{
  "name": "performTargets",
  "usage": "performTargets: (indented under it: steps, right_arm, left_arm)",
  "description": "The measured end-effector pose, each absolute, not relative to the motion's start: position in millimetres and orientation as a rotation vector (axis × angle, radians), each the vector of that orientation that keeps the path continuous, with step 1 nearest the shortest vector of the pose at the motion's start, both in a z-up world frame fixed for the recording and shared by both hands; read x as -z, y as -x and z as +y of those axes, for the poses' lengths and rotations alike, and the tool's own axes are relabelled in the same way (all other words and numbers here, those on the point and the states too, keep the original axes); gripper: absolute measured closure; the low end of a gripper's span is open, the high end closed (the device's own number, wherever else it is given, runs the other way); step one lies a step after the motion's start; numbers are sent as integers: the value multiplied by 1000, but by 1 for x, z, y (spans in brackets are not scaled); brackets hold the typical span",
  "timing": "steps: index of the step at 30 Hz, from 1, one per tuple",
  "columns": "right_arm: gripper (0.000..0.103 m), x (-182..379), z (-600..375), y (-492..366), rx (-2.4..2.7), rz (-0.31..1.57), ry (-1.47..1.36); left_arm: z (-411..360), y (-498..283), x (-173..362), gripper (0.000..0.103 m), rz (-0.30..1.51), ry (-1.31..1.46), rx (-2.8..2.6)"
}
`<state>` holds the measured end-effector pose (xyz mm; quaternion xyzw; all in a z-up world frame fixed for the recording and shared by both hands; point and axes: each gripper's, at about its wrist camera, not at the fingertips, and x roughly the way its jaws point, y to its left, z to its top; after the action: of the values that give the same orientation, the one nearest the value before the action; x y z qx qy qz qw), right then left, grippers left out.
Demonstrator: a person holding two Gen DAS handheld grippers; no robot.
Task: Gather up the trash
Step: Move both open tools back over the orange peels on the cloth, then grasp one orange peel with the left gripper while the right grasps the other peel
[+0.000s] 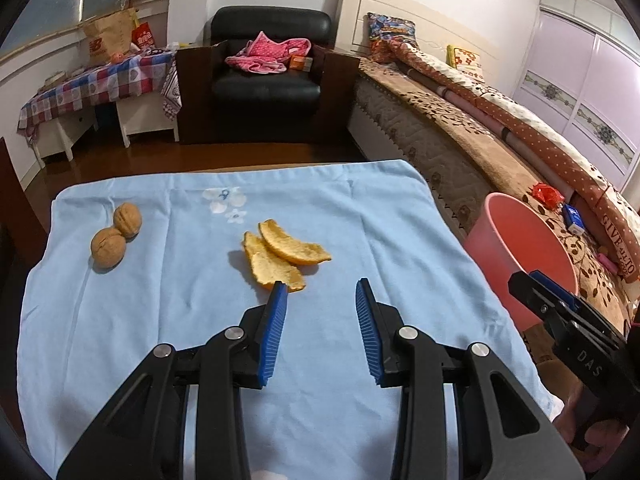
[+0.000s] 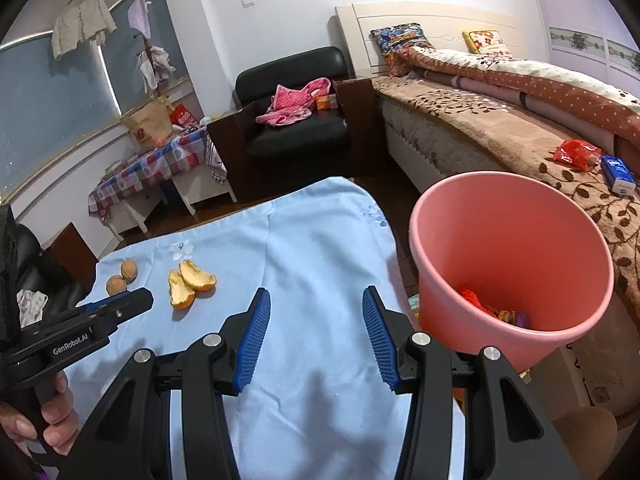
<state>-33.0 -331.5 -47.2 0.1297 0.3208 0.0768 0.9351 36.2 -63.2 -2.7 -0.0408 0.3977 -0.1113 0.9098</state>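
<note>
Two orange peel pieces (image 1: 282, 254) lie mid-table on the light blue cloth (image 1: 192, 320); they also show in the right wrist view (image 2: 190, 282). Two walnuts (image 1: 116, 234) sit at the cloth's left, also seen from the right wrist (image 2: 122, 276). My left gripper (image 1: 322, 286) is open and empty, its left fingertip just short of the peel. My right gripper (image 2: 316, 296) is open and empty over the cloth's right side, beside the pink bin (image 2: 512, 264), which holds some wrappers (image 2: 492, 308). The bin also shows in the left wrist view (image 1: 524, 252).
A bed (image 2: 500, 120) runs along the right, with a red wrapper (image 2: 576, 152) and a blue box (image 2: 618, 174) on it. A black armchair (image 1: 268, 72) with pink cloth stands behind the table. A checkered side table (image 1: 92, 88) is at the back left.
</note>
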Motion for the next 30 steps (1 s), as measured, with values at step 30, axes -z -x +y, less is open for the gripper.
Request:
performTargets:
  steps: [30]
  right_arm:
    - [55, 63, -301, 3, -257, 741, -233]
  left_arm:
    - [-35, -86, 54, 100, 912, 155, 38]
